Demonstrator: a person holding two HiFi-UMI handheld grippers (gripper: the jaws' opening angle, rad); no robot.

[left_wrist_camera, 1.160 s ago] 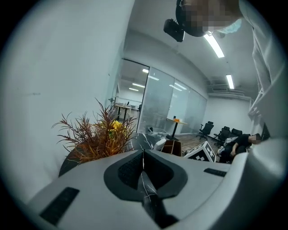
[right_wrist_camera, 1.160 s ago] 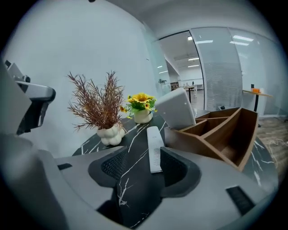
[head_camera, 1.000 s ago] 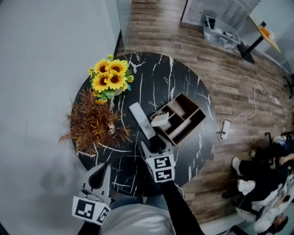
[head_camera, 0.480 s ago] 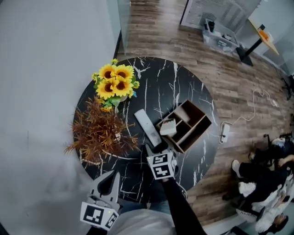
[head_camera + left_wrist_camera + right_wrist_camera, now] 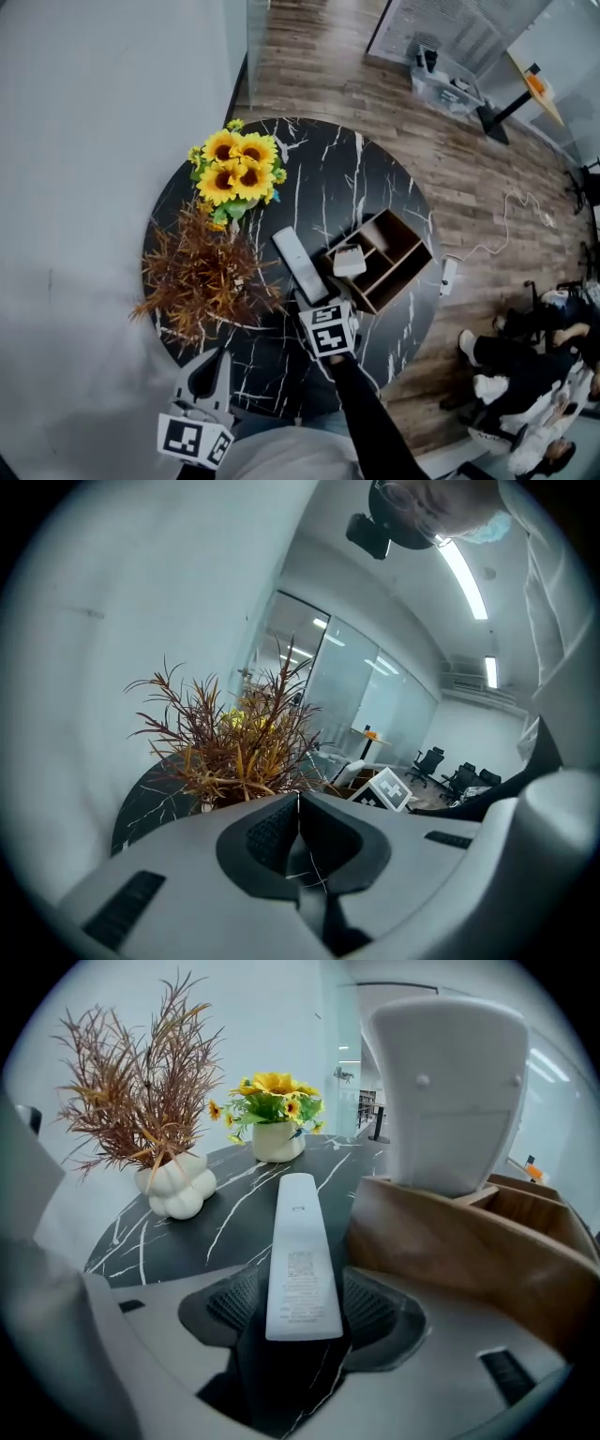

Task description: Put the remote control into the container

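Right hand-held gripper gapes wide around the remote; pinching its very end could let it tip out.

No wording can be read. A printed label is borne on the remote control, but its print is too small to be made out. Black-and-white square markers are shown on the left gripper and the right gripper.
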